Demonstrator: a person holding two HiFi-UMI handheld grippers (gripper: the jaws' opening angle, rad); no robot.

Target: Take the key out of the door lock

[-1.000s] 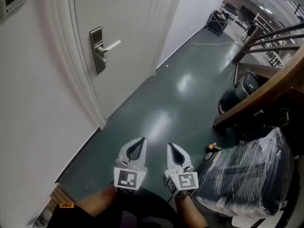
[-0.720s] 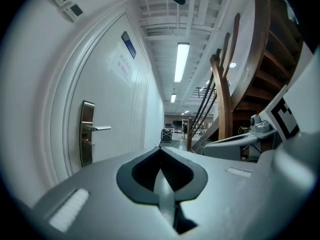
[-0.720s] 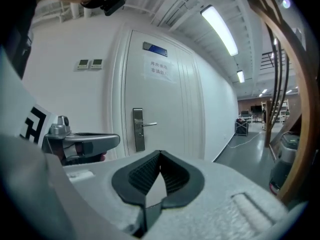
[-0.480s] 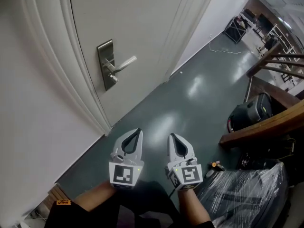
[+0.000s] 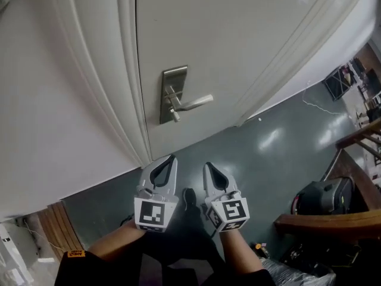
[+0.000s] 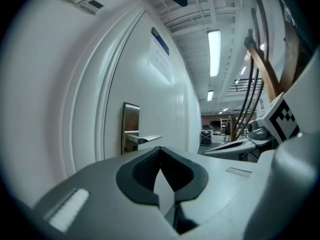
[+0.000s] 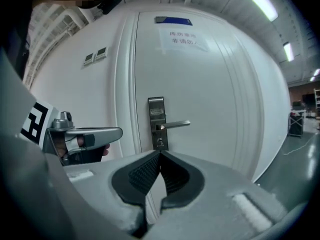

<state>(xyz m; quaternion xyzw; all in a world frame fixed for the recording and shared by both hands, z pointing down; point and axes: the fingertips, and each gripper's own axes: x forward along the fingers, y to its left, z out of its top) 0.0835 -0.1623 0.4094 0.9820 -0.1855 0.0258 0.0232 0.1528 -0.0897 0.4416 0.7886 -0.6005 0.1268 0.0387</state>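
Two tools fill the foreground: your left gripper [image 5: 171, 158] and right gripper [image 5: 206, 165] hang side by side, low in front of you. Each has its jaws pressed together with nothing between them. Beyond their tips runs a strip of dark green floor [image 5: 268, 151], then the white door [image 5: 238, 40] set in its moulded frame. On the door a steel lock plate [image 5: 172, 94] carries a lever [image 5: 195, 103] pointing right. Below the lever, at the plate's lower end, a small stub juts out, seemingly the key [image 5: 175, 117], though it is too small to tell surely. Both grippers are well apart from the plate, touching neither it nor the lever.
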